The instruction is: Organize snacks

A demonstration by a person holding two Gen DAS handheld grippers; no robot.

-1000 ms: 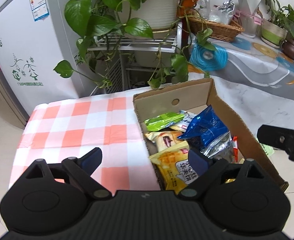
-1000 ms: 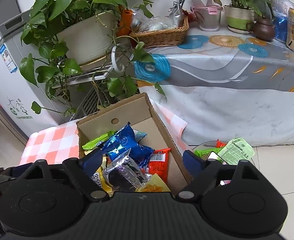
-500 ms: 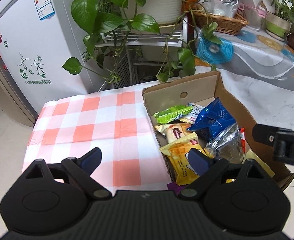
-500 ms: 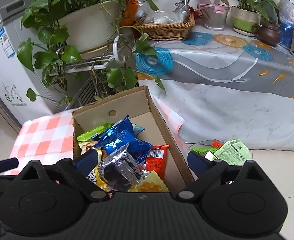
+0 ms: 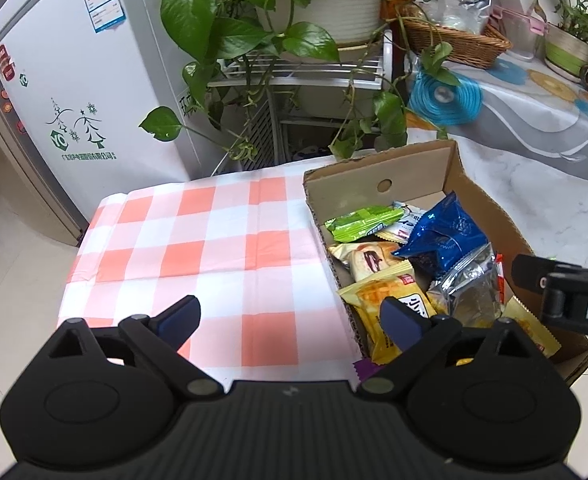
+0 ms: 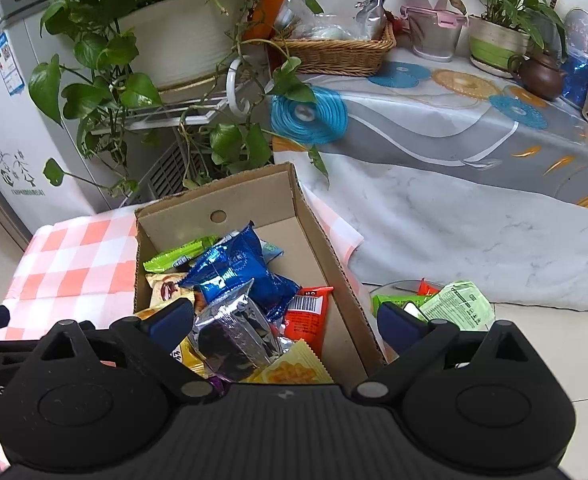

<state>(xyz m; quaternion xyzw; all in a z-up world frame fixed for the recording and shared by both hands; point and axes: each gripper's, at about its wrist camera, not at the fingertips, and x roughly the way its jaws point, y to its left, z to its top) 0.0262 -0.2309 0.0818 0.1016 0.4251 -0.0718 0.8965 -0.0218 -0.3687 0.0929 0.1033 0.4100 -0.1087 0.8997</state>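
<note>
Mostly done, I'd say: the cardboard box (image 6: 313,240) on the checked cloth (image 5: 214,240) is already piled with snacks, among them a blue bag (image 6: 234,268), a silver pack (image 6: 230,332), a green bar (image 5: 361,220), a yellow packet (image 5: 389,304) and a red one (image 6: 305,312). Off to the right, though, a few more packets (image 6: 449,300) lie on the floor beside the box, looking unsorted, so some gathering seems left. Both tools hang above the near end of the box holding nothing: the left gripper (image 5: 290,316) has its fingers spread wide, and the right gripper (image 6: 286,316) is likewise parted.
</note>
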